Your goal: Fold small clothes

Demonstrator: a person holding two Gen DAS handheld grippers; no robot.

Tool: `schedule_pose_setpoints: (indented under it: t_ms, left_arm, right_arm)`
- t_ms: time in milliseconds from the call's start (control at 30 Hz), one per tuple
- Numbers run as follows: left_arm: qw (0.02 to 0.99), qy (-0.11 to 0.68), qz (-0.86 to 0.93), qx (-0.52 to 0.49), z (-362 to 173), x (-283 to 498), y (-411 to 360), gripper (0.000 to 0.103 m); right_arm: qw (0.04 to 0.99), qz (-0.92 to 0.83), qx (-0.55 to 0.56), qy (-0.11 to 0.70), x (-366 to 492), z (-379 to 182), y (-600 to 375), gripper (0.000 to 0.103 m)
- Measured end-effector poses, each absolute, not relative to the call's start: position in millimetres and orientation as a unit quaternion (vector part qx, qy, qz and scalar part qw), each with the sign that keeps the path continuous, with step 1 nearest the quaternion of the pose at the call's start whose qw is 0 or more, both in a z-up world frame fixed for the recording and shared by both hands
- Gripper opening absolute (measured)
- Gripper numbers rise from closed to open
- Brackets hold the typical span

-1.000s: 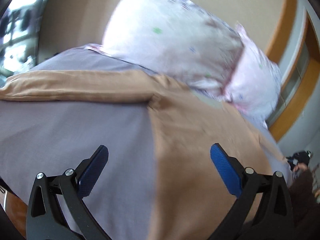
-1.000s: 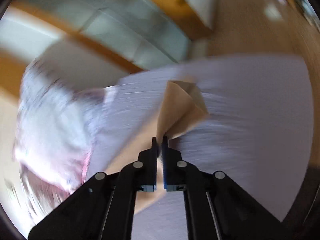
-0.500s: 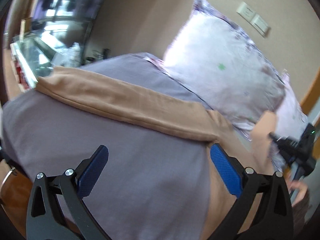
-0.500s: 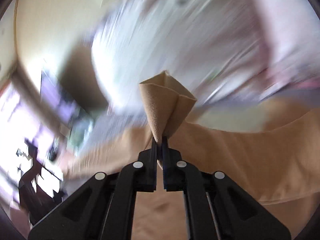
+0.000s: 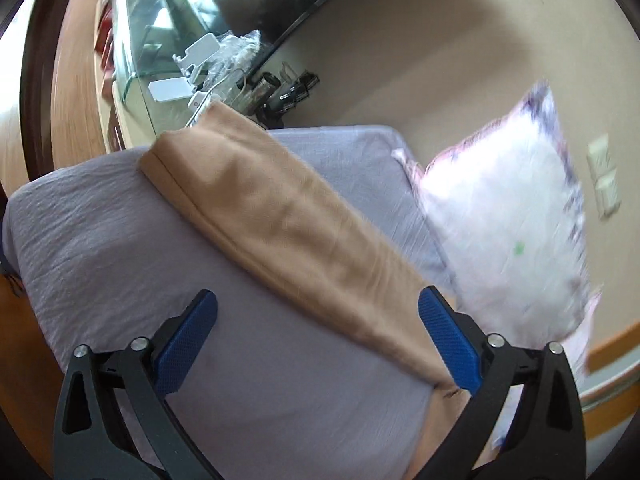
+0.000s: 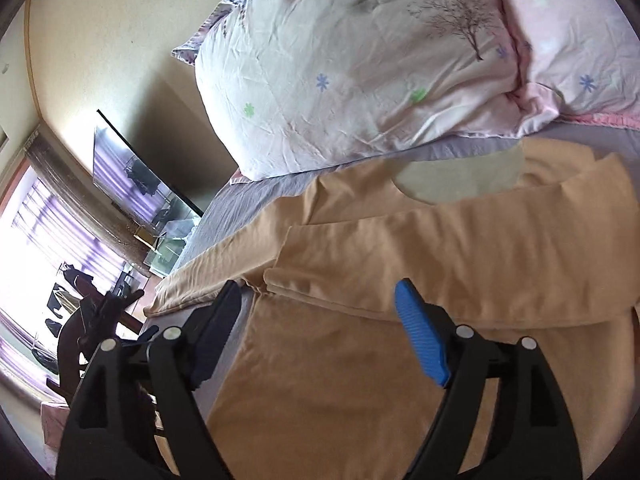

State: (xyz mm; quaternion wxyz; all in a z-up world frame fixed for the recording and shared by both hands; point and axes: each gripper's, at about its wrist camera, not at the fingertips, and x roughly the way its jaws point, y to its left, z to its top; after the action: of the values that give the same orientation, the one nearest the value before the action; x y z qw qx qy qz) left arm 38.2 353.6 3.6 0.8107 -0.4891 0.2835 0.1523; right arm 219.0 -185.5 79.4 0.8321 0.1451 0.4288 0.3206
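Observation:
A tan long-sleeved shirt (image 6: 360, 360) lies flat on the grey bed sheet (image 5: 120, 240). One sleeve (image 6: 460, 248) is folded across the chest below the neckline. The other sleeve (image 5: 280, 216) stretches out straight towards the bed's corner. My right gripper (image 6: 320, 332) is open and empty, just above the folded sleeve's cuff. My left gripper (image 5: 316, 340) is open and empty, over the sheet near the outstretched sleeve's shoulder end.
Two floral pillows (image 6: 360, 64) lean against the wall at the head of the bed. A glass-topped side table (image 5: 168, 60) with chargers and small items stands past the bed corner. A TV (image 6: 132, 172) hangs on the wall.
My right gripper has opened and let go of the sleeve, which now lies folded across the shirt. My left gripper has swung left towards the outstretched sleeve, staying open.

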Motion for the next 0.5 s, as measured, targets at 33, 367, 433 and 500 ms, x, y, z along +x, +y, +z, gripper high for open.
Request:
schedule_pose_setpoints:
  t_ms: [33, 367, 433, 500]
  left_arm:
    - [0.803, 0.28, 0.156, -0.502, 2.5, 37.5, 358.1, 0.096]
    - [0.765, 0.299, 0.22, -0.527, -1.7, 52.6, 399.9, 0.031]
    - [0.768, 0.313, 0.233, -0.508, -3.1, 57.5, 405.2, 0.017]
    - [0.779, 0.326, 0.243, -0.477, 6.8, 66.8, 400.8, 0.01]
  right_arm:
    - [0.83, 0.322, 0.148, 0.43, 209.5, 81.4, -188.0, 0.079]
    - [0.808, 0.356, 0.179, 0.433, 191.7, 76.6, -207.3, 0.081]
    - [0.813, 0.355, 0.18, 0.425, 186.3, 81.3, -217.5, 0.082]
    - [0.82, 0.351, 0.18, 0.415, 183.1, 85.9, -228.6, 0.082]
